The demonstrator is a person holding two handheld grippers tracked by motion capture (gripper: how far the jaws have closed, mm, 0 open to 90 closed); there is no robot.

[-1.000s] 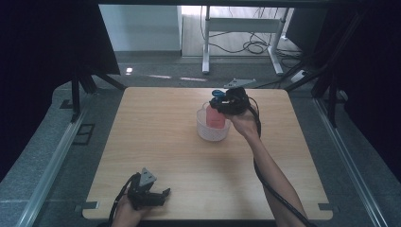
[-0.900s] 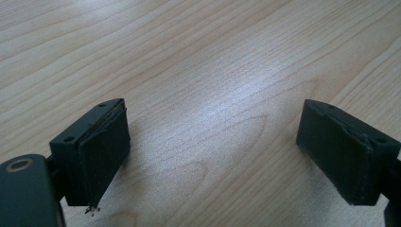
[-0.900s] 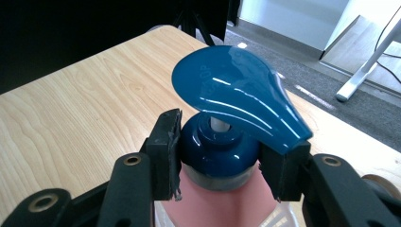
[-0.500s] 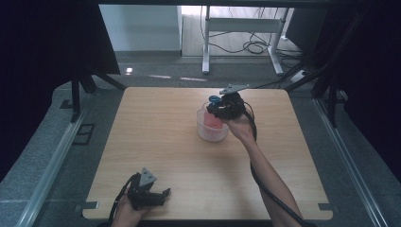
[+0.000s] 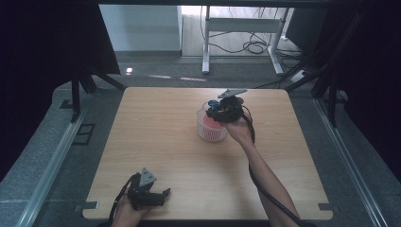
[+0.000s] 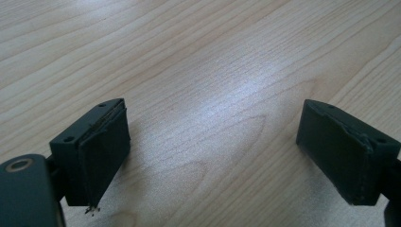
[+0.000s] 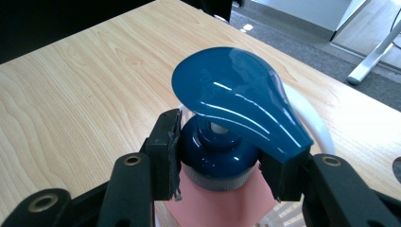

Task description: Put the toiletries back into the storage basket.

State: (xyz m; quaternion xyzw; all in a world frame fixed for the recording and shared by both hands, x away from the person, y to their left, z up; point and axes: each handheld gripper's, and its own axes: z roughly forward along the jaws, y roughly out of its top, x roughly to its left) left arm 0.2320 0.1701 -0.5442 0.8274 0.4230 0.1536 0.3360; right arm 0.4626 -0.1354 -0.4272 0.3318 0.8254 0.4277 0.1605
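A pink pump bottle (image 7: 222,203) with a dark blue pump head (image 7: 236,94) is held upright by its blue collar, with my right gripper (image 7: 222,163) shut on it. In the high view my right gripper (image 5: 222,112) holds the bottle (image 5: 210,124) down inside a white round basket (image 5: 204,135) at the middle right of the wooden table (image 5: 156,142). The basket's white rim (image 7: 307,113) shows behind the pump head. My left gripper (image 5: 152,196) rests at the table's front edge. Its jaws stand wide apart over bare wood, with nothing between them (image 6: 213,156).
The table's far right corner and the grey floor beyond it (image 7: 302,42) lie behind the bottle. A white metal stand (image 5: 236,28) and cables lie on the floor past the far edge. Dark frames and curtains flank both sides.
My right gripper has sunk and shifted a little leftward with the bottle, bringing it lower into the basket. The left gripper has stayed where it was.
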